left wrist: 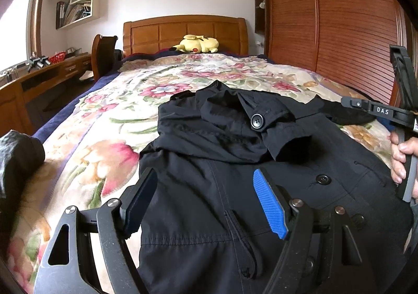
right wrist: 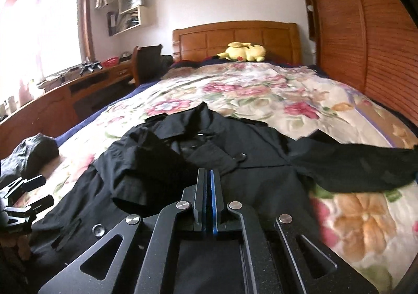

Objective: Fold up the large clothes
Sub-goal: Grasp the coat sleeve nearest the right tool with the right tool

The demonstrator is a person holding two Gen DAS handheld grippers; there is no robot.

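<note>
The large black buttoned coat [right wrist: 235, 163] lies spread on the floral bedspread [right wrist: 274, 90], one sleeve already folded across its chest, the other sleeve [right wrist: 365, 168] flung out sideways, body unfolded. Left gripper [left wrist: 206, 202] hovers released over it; right gripper [right wrist: 208, 197] is clenched, nothing visible between its pads.

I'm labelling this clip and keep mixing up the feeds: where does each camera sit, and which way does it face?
Left wrist: rides on the left tongs, facing up the bed toward the headboard over the black coat; its pads stand open, and a hand holding the right tongs shows at the right edge.
Right wrist: rides on the right tongs, shut on nothing, facing the same way; the left tongs show at the left edge.
Shared: coat, floral bed, yellow plush toy, desk.
</note>
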